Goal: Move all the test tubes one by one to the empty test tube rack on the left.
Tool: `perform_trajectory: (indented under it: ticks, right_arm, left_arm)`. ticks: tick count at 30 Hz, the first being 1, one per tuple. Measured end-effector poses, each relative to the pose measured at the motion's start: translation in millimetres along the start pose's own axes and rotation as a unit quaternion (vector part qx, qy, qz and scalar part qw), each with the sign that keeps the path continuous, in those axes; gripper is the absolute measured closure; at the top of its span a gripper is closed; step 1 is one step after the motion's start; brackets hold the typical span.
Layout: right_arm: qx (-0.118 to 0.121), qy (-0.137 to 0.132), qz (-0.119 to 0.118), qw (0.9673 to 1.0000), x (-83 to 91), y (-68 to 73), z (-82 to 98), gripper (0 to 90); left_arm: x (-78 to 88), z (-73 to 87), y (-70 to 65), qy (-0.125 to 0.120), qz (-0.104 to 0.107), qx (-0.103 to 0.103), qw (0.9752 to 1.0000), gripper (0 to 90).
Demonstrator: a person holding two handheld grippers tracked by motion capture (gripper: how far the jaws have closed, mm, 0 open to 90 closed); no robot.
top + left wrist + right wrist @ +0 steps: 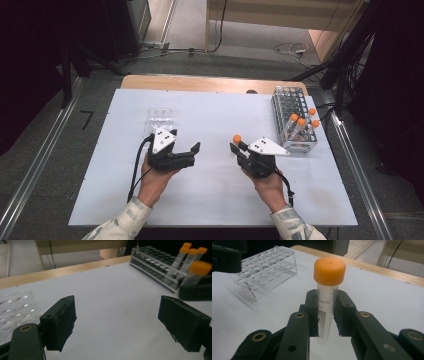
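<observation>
My right gripper (pixel 240 147) is shut on a clear tube with an orange cap (pixel 237 138), held upright just above the white table, right of its middle. In the right gripper view the tube (pixel 325 303) stands pinched between the two black pads (pixel 312 307), its cap (pixel 329 271) above them. My left gripper (pixel 187 142) is open left of the middle, jaws pointing right, with nothing between them. In the left gripper view its jaws stand wide apart over bare table (pixel 117 322), and the held tube's cap (pixel 201 267) is at the right edge.
A wire tube rack (pixel 292 107) holding several orange-capped tubes (pixel 301 121) stands at the table's right side, close behind my right gripper. A clear plastic rack (pixel 161 120) sits just beyond my left gripper. The white sheet (pixel 215 195) ends at a wooden far edge (pixel 200 82).
</observation>
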State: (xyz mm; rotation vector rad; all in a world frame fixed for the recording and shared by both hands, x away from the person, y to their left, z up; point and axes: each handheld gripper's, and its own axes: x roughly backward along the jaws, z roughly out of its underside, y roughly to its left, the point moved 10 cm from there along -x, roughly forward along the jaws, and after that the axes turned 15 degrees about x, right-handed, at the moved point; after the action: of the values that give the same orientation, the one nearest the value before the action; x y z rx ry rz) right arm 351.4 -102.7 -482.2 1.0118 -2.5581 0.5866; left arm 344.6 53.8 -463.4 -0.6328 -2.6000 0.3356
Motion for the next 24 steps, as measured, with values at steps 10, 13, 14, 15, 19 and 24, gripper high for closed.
perform_trajectory:
  ticks: [10,13,14,15,19,24]
  right_arm:
    - [0.016,0.003,-0.030,0.9994,-15.1,27.2,-5.1,72.6]
    - [0.026,0.004,-0.042,0.9987,-18.8,37.0,-5.8,72.6]
    - [0.027,0.005,-0.046,0.9985,-19.5,40.2,-6.2,72.6]
    - [0.030,0.007,-0.048,0.9984,-20.5,42.8,-6.2,72.6]
    - [0.034,0.009,-0.054,0.9979,-23.4,48.1,-4.7,72.6]
    - [0.031,0.011,-0.058,0.9978,-25.6,50.7,-2.2,72.6]
  left_arm:
    - [-11.5,5.6,-43.1,0.020,0.069,-0.027,0.9971,21.5]
    - [-13.6,12.1,-47.4,0.032,0.075,-0.041,0.9958,26.6]
    - [-13.6,12.1,-47.4,0.032,0.075,-0.041,0.9958,28.6]
    - [-15.1,14.6,-48.4,0.032,0.079,-0.039,0.9956,31.8]
    - [-16.2,16.4,-46.9,0.036,0.086,-0.031,0.9952,40.1]
    - [-15.2,14.7,-46.9,0.032,0.104,-0.024,0.9938,52.8]
